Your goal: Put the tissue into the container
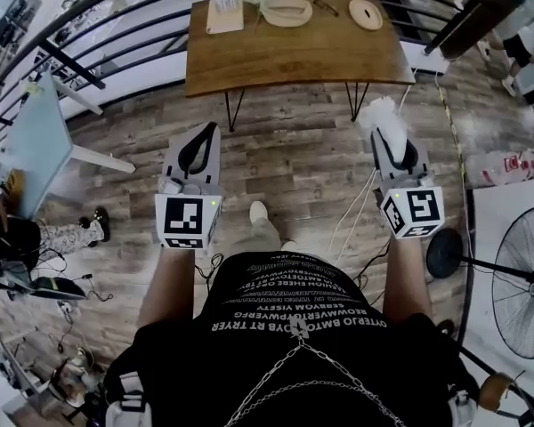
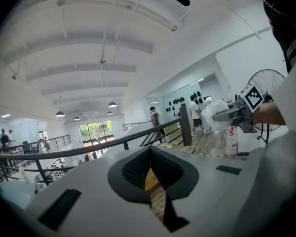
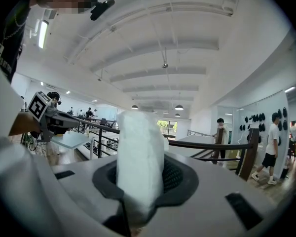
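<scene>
My right gripper (image 1: pixel 387 139) is shut on a white tissue (image 1: pixel 383 118) that sticks up and forward out of its jaws. In the right gripper view the tissue (image 3: pixel 140 152) fills the gap between the dark pads. The left gripper (image 1: pixel 211 132) is held level beside it, shut with nothing between its fingers; through its slit I see a strip of wood (image 2: pixel 150 179). Both hang above the plank floor, short of the wooden table (image 1: pixel 294 60). On the table's far side lie an oval wooden container (image 1: pixel 287 12), a round lid (image 1: pixel 366 13) and a tissue holder (image 1: pixel 224 14).
A black railing (image 1: pixel 116 56) curves behind the table. A glass-topped table (image 1: pixel 36 140) stands at the left and a floor fan (image 1: pixel 521 283) at the right. White cables (image 1: pixel 356 212) trail over the floor near my feet. People walk in the distance.
</scene>
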### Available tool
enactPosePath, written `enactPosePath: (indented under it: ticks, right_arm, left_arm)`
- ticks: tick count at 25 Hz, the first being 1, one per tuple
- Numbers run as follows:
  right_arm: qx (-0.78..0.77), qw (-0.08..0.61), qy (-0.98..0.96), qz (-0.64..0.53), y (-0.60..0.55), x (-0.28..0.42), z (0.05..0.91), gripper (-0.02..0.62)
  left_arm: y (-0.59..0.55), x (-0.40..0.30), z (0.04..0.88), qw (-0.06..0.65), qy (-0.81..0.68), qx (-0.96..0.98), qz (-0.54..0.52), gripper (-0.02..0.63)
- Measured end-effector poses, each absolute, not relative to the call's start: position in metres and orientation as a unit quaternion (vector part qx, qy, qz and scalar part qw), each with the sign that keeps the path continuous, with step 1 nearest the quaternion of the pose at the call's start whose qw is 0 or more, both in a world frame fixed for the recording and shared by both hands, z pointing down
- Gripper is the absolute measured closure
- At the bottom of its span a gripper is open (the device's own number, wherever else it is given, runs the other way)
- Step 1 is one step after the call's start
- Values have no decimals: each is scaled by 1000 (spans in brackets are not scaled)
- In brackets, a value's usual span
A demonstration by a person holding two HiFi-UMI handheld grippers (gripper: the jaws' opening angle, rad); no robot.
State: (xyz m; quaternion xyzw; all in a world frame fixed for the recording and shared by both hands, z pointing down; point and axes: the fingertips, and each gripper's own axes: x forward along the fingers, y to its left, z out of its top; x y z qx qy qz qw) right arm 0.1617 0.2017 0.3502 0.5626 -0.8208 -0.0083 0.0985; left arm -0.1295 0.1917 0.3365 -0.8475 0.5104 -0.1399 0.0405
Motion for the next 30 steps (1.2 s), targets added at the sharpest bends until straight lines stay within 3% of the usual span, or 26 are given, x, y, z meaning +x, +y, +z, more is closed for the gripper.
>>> enactPosePath:
  ticks: [30]
  right_arm:
    - [578, 100, -809, -11, 84, 116, 338, 480]
  left_arm:
    - [51, -164, 330, 44, 485, -864, -128, 581]
